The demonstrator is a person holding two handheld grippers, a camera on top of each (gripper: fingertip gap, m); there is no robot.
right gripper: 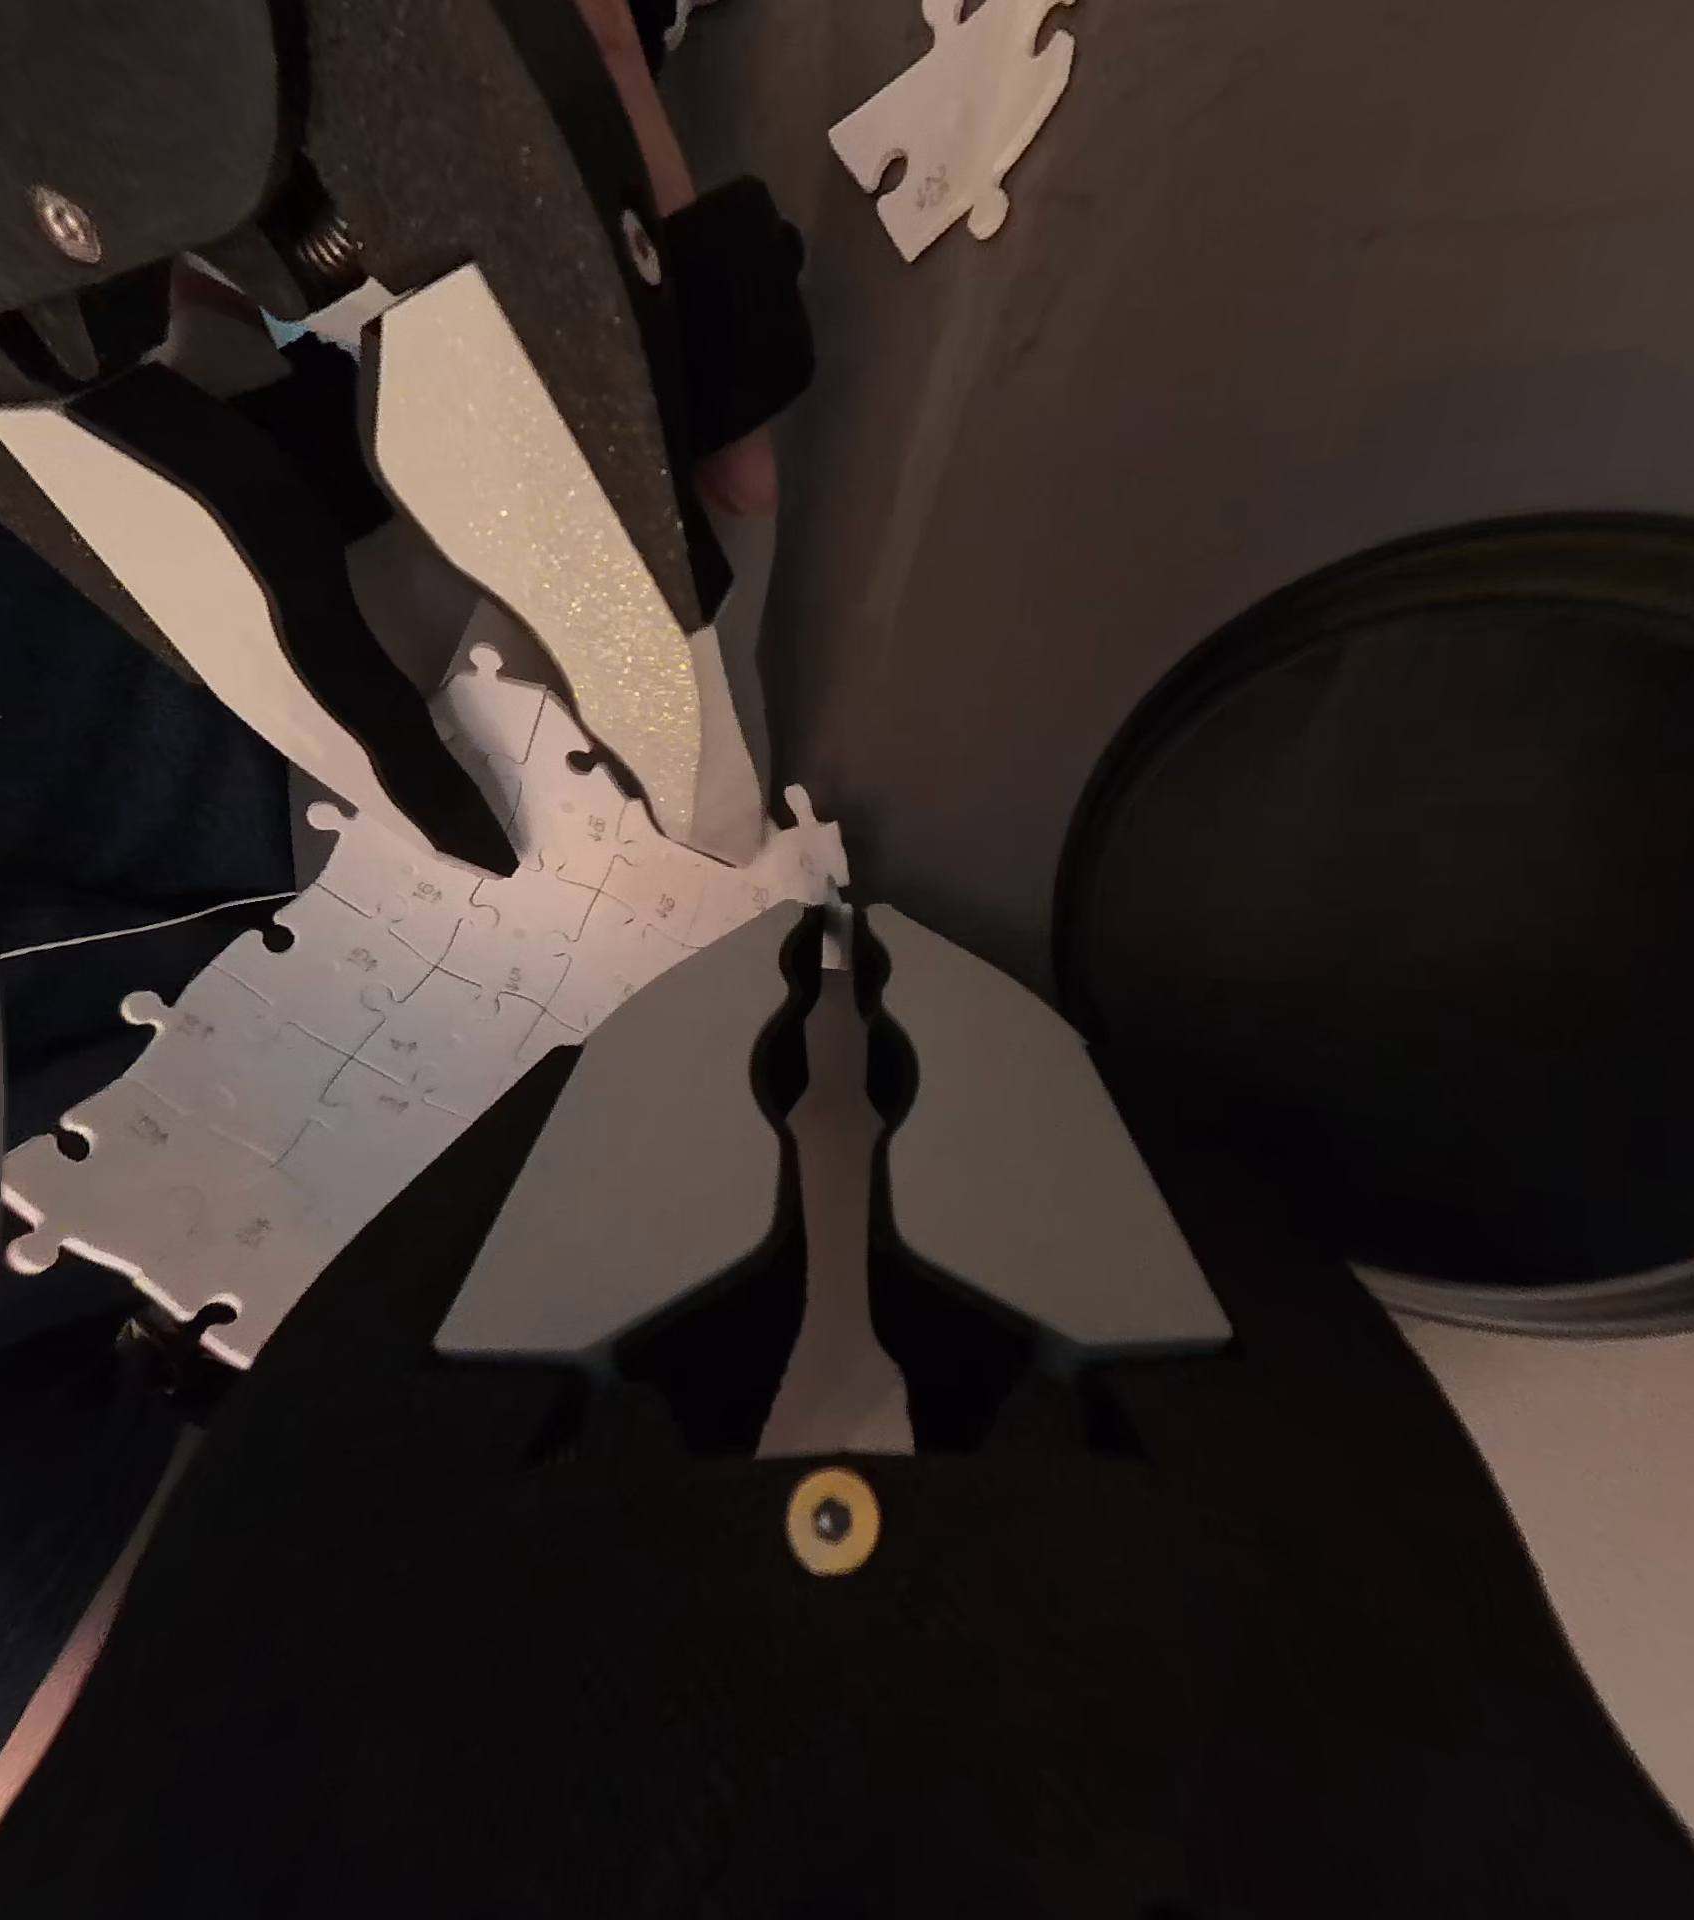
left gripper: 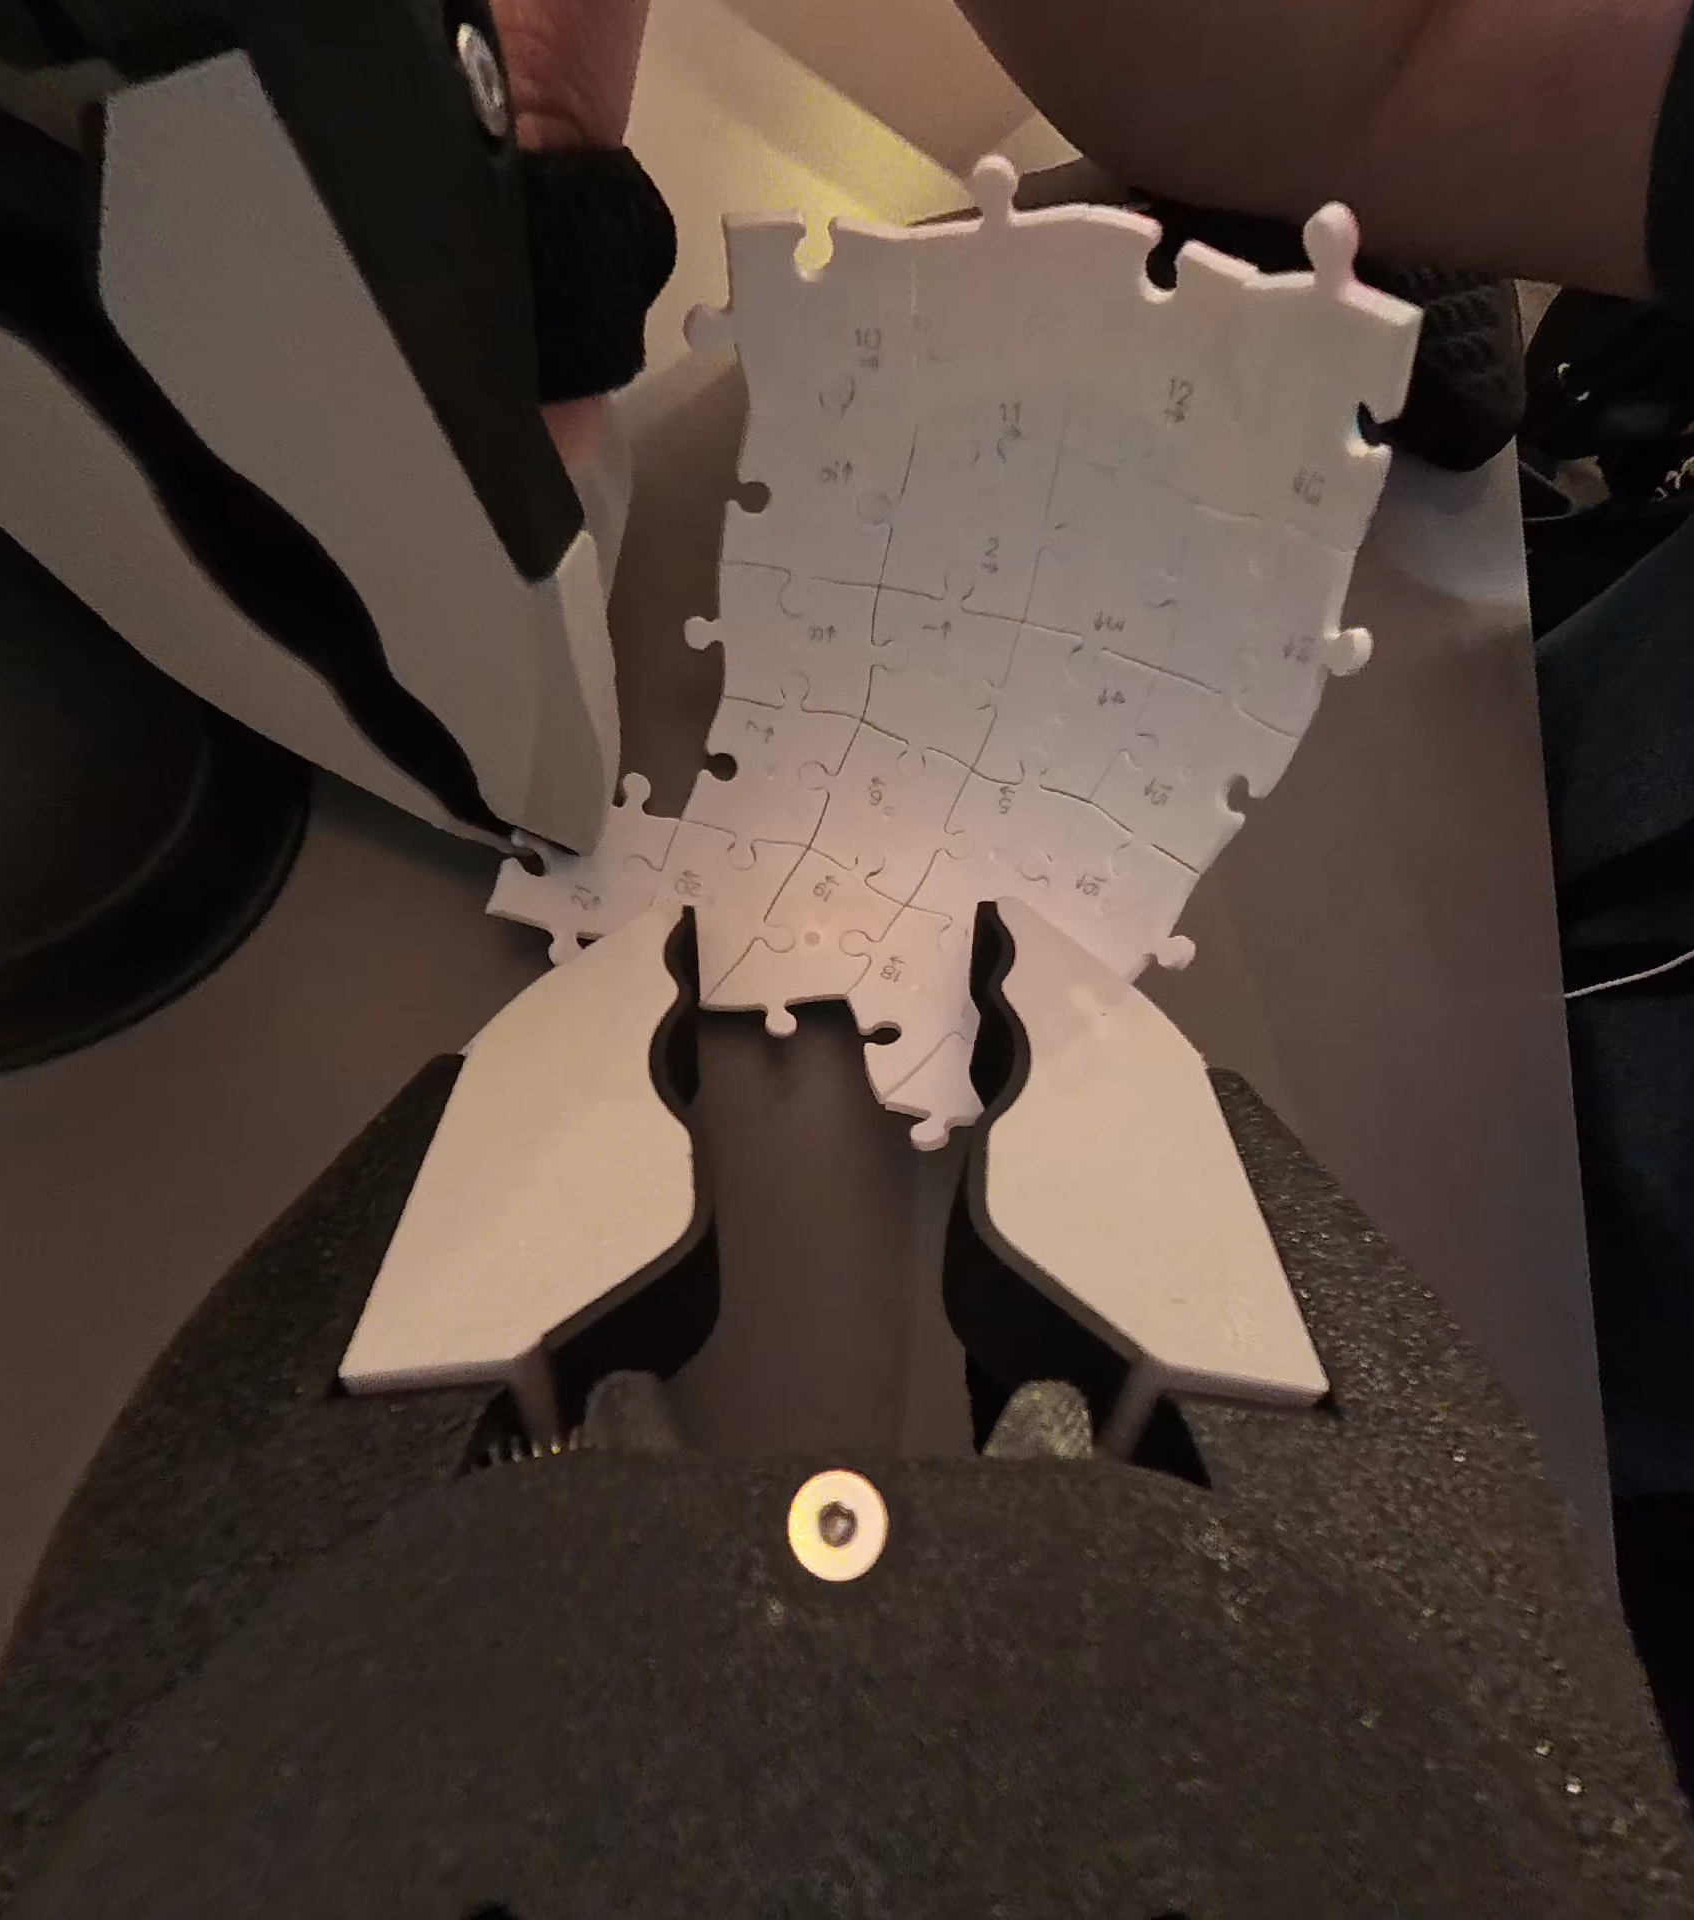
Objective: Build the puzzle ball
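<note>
A white, partly joined puzzle sheet [left gripper: 1009,582] of several numbered pieces curves up from the grey table. My left gripper [left gripper: 838,925] is closed on the sheet's lower flap, which sits between its two white fingers [left gripper: 552,1143]. It also shows in the right wrist view [right gripper: 614,842], straddling the sheet [right gripper: 323,1049]. My right gripper [right gripper: 827,914] is shut on the corner piece [right gripper: 812,852] at the sheet's edge. In the left wrist view it comes in from the upper left [left gripper: 536,842] and pinches that corner piece [left gripper: 594,873].
A dark round tin [right gripper: 1445,935] stands on the table beside the right gripper and also shows at the left [left gripper: 43,831]. A loose white puzzle piece [right gripper: 957,114] lies farther off. Black-covered fingertips [left gripper: 1456,384] are by the sheet's upper right edge. The table edge [left gripper: 1539,727] runs on the right. It is some 8 cm from my right tips to the dark round tin [right gripper: 1445,935].
</note>
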